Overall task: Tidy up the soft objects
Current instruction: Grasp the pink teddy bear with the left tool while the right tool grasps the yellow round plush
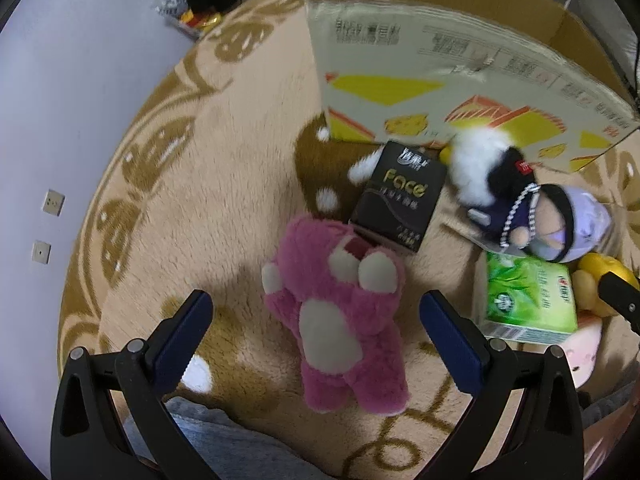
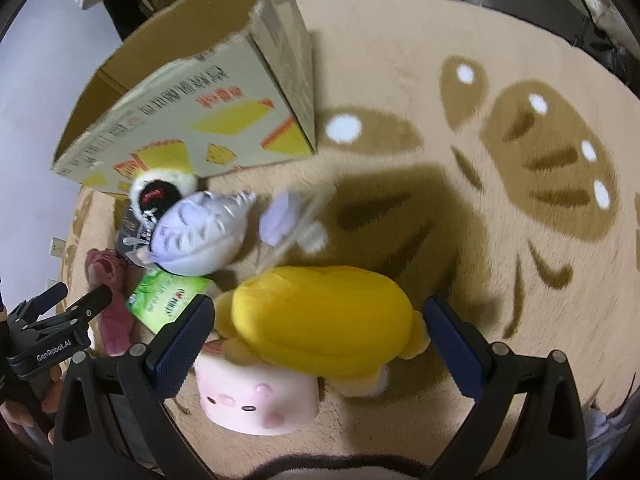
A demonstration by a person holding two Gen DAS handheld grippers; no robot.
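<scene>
Nothing is held yet. The left gripper (image 1: 316,320) is spread wide around the pink bear (image 1: 340,312) on the rug (image 1: 224,184). The right gripper (image 2: 320,328) is spread wide around the yellow toy (image 2: 320,312). The cardboard box (image 2: 200,120) is not seen to be filled, so most toys are left.

The rug (image 1: 224,184) lay bare left of the pink bear (image 1: 340,312), giving a free way in. On the bear's other side the black tissue box (image 1: 400,196) touched its head, the green tissue pack (image 1: 528,300) stood near, and the cardboard box (image 1: 440,80) walled the far edge.
</scene>
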